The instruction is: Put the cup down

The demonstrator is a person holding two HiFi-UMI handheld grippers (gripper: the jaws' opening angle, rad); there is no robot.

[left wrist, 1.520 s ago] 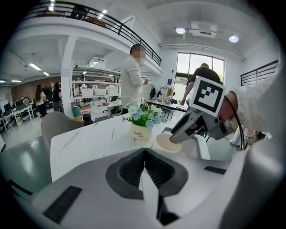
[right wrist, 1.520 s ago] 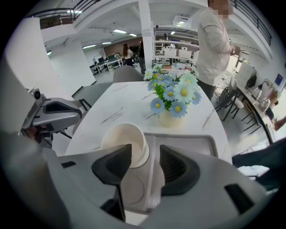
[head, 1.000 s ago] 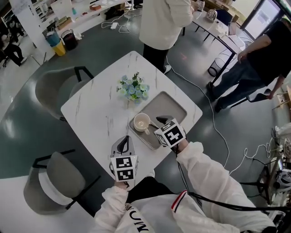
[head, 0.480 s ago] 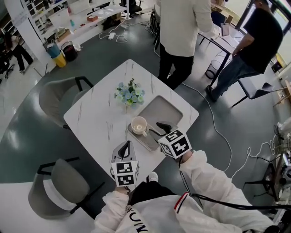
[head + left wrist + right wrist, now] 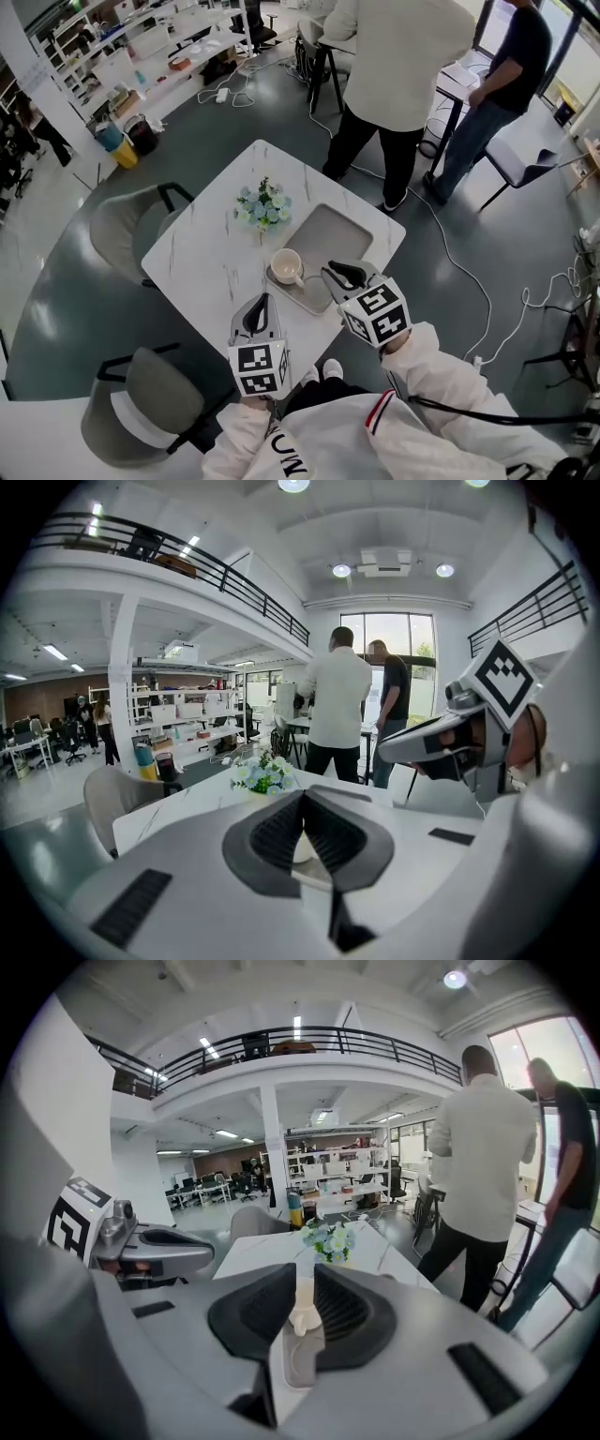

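My left claw [image 5: 263, 302] hangs shut and empty over the near edge of the bench [image 5: 211, 253]. The cup [image 5: 286, 266] stands upright on the near end of the tray [image 5: 328, 234], apart from both claws, so I judge it set down. My right claw [image 5: 330, 273], jaws just drawn in to a narrow gap with nothing between them, hovers by the tray's near corner; I'd back it straight off toward the open bench edge, clear of the cup.

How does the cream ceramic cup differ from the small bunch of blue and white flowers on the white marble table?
The cream ceramic cup stands on the grey rectangular tray; the bunch of blue and white flowers stands off the tray, on the white marble table. The cup is plain cream; the flowers mix blue, white and green. The cup is nearer the person. Both stand upright.
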